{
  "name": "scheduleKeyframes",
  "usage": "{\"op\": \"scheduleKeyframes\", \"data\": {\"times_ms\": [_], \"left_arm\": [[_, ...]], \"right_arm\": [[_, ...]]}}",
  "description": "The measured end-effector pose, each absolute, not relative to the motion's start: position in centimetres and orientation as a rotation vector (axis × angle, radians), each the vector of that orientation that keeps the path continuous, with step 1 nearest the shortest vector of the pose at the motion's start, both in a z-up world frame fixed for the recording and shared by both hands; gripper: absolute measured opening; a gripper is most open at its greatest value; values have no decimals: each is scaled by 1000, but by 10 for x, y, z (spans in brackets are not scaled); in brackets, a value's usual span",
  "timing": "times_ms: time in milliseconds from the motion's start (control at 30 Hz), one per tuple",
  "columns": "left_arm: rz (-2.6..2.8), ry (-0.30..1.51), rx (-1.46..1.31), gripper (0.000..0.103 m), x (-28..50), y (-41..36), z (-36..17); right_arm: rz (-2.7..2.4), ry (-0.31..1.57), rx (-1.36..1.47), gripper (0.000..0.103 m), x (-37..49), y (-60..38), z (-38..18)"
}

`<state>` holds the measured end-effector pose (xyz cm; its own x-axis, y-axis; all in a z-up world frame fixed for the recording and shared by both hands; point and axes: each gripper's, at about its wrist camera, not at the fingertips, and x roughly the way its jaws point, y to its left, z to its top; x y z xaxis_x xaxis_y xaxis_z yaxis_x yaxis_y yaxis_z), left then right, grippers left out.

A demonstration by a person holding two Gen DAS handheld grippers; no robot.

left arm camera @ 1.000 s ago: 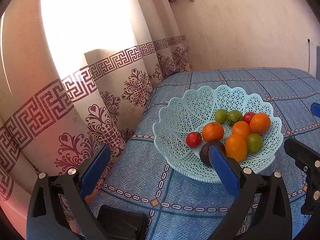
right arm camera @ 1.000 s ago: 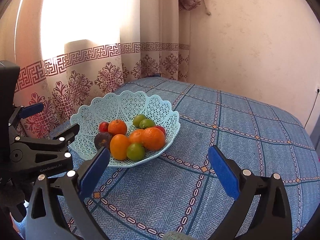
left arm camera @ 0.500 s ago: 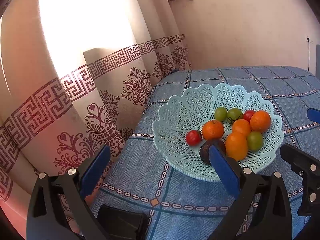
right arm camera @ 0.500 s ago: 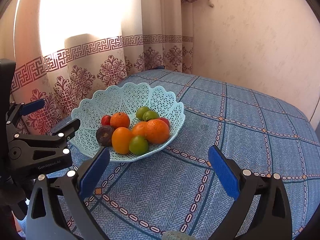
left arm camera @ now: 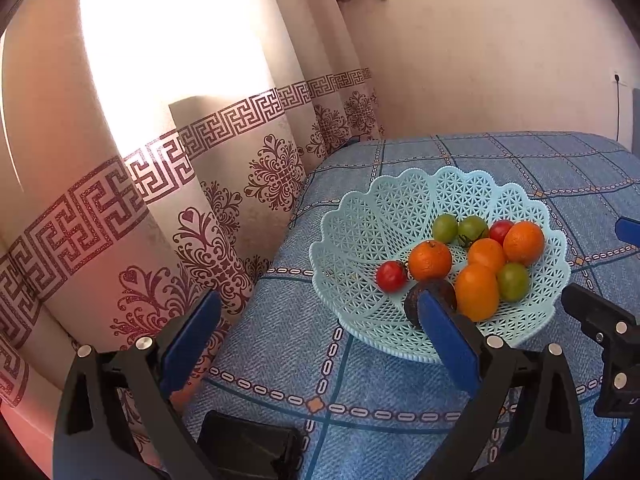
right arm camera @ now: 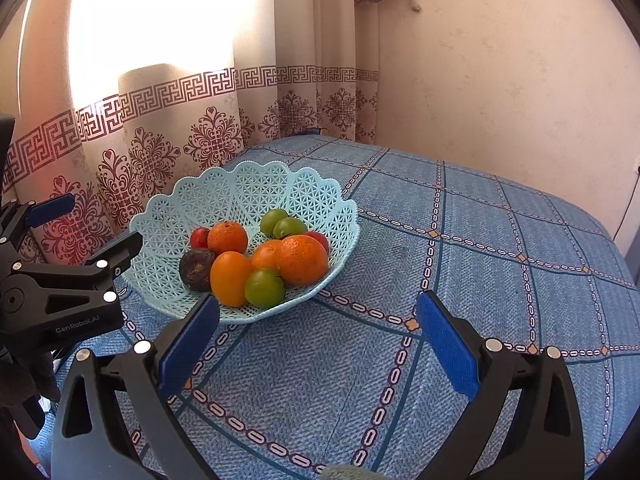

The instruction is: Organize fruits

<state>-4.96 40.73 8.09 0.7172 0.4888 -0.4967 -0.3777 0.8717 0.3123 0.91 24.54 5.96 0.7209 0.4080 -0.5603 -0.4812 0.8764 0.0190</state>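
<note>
Looking through the left wrist camera, I see my left gripper (left arm camera: 316, 328) with its jaws spread wide and holding nothing, hovering above the blue checked tablecloth (left arm camera: 280, 340). Ahead and to the right sits the pale blue lattice basket (left arm camera: 360, 240), holding oranges (left arm camera: 430, 260), green fruits (left arm camera: 445, 227), a red tomato (left arm camera: 391, 275) and a dark fruit (left arm camera: 416, 300) partly hidden by my right finger.

Through the right wrist camera, my right gripper (right arm camera: 318, 330) also has its jaws spread and empty, low over the cloth just in front of the basket (right arm camera: 224, 196). My left gripper (right arm camera: 80, 232) shows at the left edge, beside the basket's rim, near the patterned curtain (right arm camera: 208, 128).
</note>
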Motion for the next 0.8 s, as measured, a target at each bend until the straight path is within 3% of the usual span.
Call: {"op": "scheduleKeyframes", "data": {"times_ms": [800], "left_arm": [[449, 612, 252, 100, -49, 401, 81]], "right_arm": [[498, 606, -144, 98, 10, 248, 54]]}}
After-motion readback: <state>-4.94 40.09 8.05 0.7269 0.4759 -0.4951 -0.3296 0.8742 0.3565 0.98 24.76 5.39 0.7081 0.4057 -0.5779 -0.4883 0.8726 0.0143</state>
